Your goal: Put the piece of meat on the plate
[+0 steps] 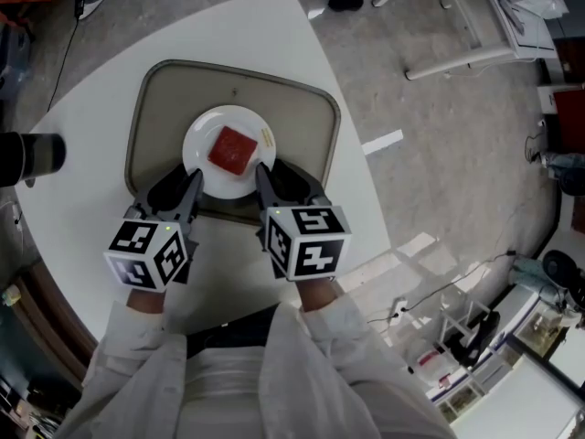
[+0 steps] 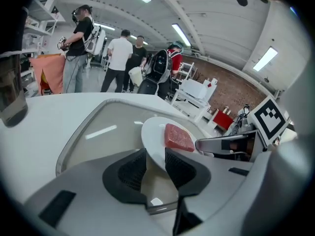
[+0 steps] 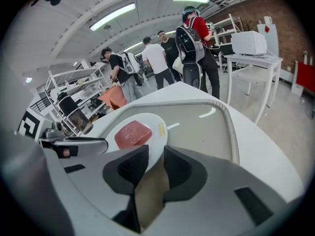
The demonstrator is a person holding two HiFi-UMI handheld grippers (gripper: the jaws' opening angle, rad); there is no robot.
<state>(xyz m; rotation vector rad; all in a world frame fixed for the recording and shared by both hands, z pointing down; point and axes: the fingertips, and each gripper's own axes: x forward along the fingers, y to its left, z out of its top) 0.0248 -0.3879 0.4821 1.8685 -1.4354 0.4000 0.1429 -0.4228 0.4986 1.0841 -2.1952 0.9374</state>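
A red square piece of meat (image 1: 233, 149) lies on the white plate (image 1: 203, 131), which stands on a tan tray (image 1: 155, 108). My left gripper (image 1: 183, 183) is at the plate's near left rim and my right gripper (image 1: 279, 176) at its near right rim. In the left gripper view the plate (image 2: 152, 132) with the meat (image 2: 178, 137) runs its rim into the gap of my left gripper (image 2: 155, 159), whose jaws stand open. In the right gripper view the rim of the plate (image 3: 157, 127) likewise sits inside my open right gripper (image 3: 156, 161), the meat (image 3: 133, 134) just beyond.
The tray sits on a white round table (image 1: 91, 90), whose edge curves off to the right. A dark tumbler (image 1: 27, 154) stands at the table's left. Several people stand beyond the table (image 2: 123, 63). Shelves and clutter fill the floor at the right (image 1: 475, 337).
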